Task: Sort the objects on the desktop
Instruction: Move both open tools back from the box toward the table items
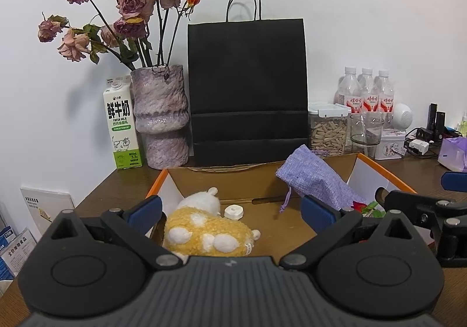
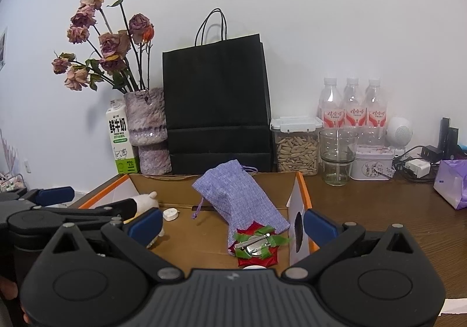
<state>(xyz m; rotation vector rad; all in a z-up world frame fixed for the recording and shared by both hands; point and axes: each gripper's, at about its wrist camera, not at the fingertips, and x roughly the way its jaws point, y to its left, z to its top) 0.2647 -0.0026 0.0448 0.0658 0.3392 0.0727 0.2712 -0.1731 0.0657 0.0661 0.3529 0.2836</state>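
Observation:
An open cardboard box (image 1: 230, 181) with orange edges sits on the brown desk. In it lie a yellow and white plush toy (image 1: 204, 227), a small white cap (image 1: 233, 212), a purple cloth pouch (image 1: 315, 181) and a red flower brooch (image 2: 256, 245) with green leaves, back side up. My left gripper (image 1: 230, 211) is open and empty, held just above the plush toy. My right gripper (image 2: 232, 224) is open and empty, above the brooch and the pouch (image 2: 239, 198). The box's right wall (image 2: 297, 210) stands beside my right finger.
Behind the box stand a black paper bag (image 1: 246, 87), a purple vase (image 1: 160, 116) of dried roses and a milk carton (image 1: 122, 128). To the right are a jar of seeds (image 2: 296, 146), a glass (image 2: 337, 154), a tin (image 2: 372, 165), water bottles (image 2: 353, 108) and a purple packet (image 2: 451, 184).

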